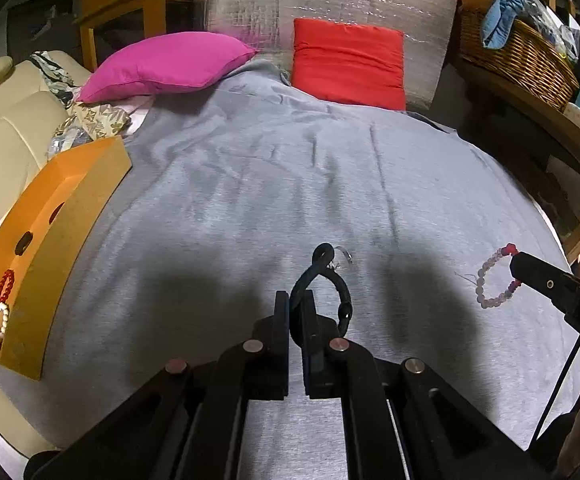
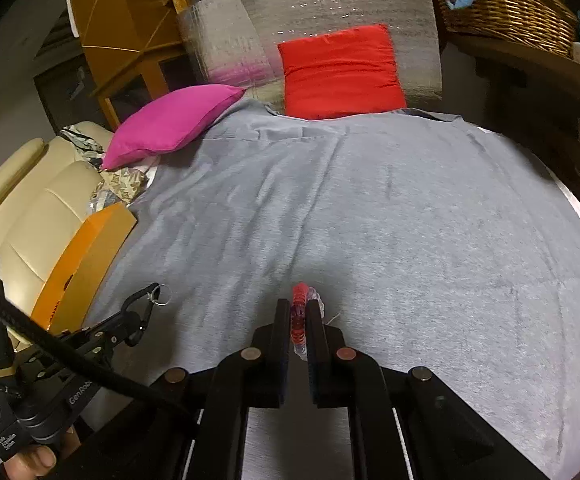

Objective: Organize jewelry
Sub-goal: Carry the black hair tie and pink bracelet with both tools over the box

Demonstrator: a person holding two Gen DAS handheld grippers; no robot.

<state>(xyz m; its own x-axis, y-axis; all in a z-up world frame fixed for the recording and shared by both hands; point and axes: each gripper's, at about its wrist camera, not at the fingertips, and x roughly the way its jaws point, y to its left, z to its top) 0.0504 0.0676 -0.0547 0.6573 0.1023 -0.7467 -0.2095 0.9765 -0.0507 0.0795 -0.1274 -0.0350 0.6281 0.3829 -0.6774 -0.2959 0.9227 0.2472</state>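
At the bottom centre of the left wrist view, a black cord bracelet (image 1: 324, 288) is being pinched by the left gripper (image 1: 296, 312). In the right view, a pink bead bracelet (image 2: 300, 320) is being clamped by the right gripper (image 2: 299, 322). At the far left, two bracelets (image 1: 2, 304) are being kept in an orange box (image 1: 70, 224) on the grey blanket (image 1: 290, 184).

A grey bedspread (image 1: 274, 184) covers the bed; at its far end, a magenta pillow (image 1: 166, 65) and red cushion (image 1: 348, 62) rest against silver foil panels (image 1: 330, 0); beside them, a wicker basket (image 1: 518, 56).
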